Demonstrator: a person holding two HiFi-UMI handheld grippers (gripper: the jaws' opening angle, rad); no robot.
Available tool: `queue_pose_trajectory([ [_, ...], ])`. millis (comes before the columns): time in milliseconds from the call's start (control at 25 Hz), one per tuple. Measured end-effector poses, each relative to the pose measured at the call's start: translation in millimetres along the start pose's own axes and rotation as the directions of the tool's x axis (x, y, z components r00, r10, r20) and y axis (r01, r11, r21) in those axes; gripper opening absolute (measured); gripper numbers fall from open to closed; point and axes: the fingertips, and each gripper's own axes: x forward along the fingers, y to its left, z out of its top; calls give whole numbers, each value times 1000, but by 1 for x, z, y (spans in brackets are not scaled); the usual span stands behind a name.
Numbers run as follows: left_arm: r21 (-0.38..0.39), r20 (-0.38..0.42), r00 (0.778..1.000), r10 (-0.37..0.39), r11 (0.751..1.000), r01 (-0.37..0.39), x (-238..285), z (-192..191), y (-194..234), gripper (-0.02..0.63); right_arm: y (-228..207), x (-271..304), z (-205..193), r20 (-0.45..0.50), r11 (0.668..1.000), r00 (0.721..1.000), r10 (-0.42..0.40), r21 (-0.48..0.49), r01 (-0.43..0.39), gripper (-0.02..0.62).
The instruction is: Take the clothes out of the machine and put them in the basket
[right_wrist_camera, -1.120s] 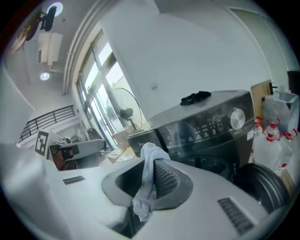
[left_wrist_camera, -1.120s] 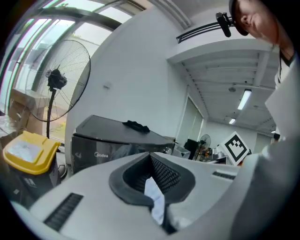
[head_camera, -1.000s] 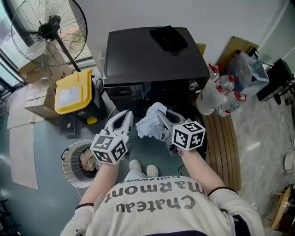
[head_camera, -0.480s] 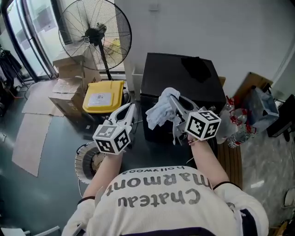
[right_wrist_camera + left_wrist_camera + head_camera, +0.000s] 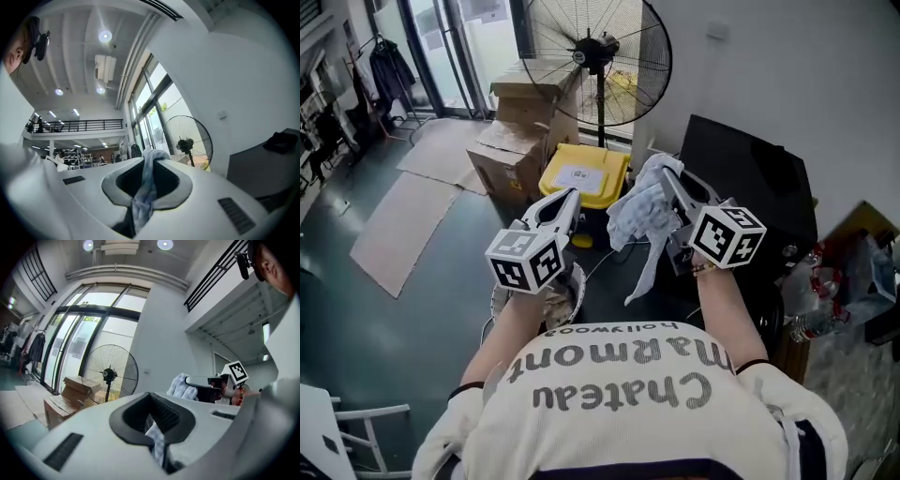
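Observation:
My right gripper (image 5: 667,178) is shut on a pale blue-white cloth (image 5: 637,211), which bunches at its tips and trails a long tail downward. In the right gripper view the cloth (image 5: 145,187) is drawn through the closed jaws (image 5: 149,157). Beside it, my left gripper (image 5: 569,195) is held level with its jaws closed. A thin strip of pale cloth (image 5: 157,439) shows pinched low between them. The white basket (image 5: 578,281) stands on the floor under the left gripper. Behind the right gripper is the black machine (image 5: 750,169).
A large standing fan (image 5: 600,56) is ahead, with a yellow-lidded bin (image 5: 581,176) and cardboard boxes (image 5: 520,141) beside it. Flattened cardboard (image 5: 403,225) lies on the floor at the left. Bottles (image 5: 825,319) sit right of the machine. A white chair (image 5: 337,431) is at the bottom left.
Both grippers have risen and swung left, away from the machine's front. The cloth came along in the right gripper and now hangs near the basket.

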Motion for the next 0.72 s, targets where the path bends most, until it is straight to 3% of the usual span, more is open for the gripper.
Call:
queue_pose_trajectory([
  [360,-10,1,981,196,980,-196,-121,3,82,8,135,74,-43,-63,972,970,236,18,-236,58],
  [720,-27,42,906,421,907,-420,-223,-2,134,8,227,120,-87,-117,906,899,422,54,-419,60],
])
